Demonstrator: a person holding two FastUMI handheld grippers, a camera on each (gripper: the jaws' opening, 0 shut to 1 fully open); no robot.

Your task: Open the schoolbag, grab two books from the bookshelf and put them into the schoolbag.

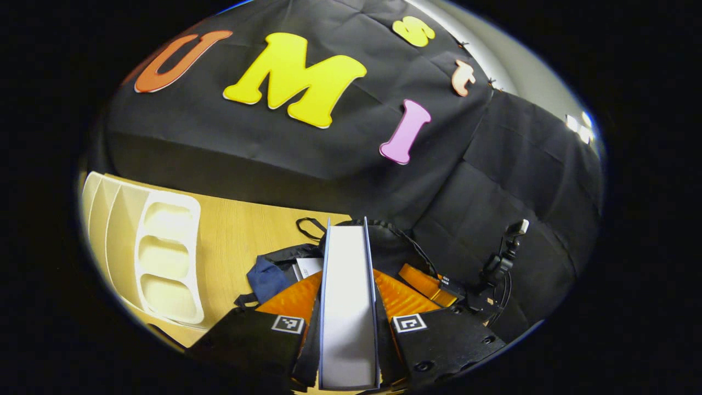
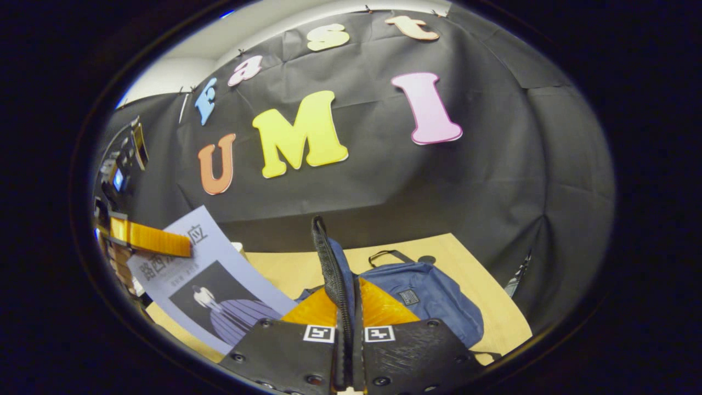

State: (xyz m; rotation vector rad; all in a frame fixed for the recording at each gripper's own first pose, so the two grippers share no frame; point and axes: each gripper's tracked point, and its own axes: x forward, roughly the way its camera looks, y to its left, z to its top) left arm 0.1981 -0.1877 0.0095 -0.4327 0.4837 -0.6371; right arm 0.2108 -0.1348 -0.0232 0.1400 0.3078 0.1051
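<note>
The book (image 1: 348,307) stands on edge between the left claw's (image 1: 349,323) fingers, clamped, its long axis running straight ahead over the open schoolbag (image 2: 428,299) on the desk (image 1: 230,241). The right claw (image 2: 349,329) pinches the bag's strap (image 2: 329,263), pulled upright.

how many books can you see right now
1: a book clamped edge-on in the left gripper, above the open schoolbag. Others may be hidden inside the bag.
</note>
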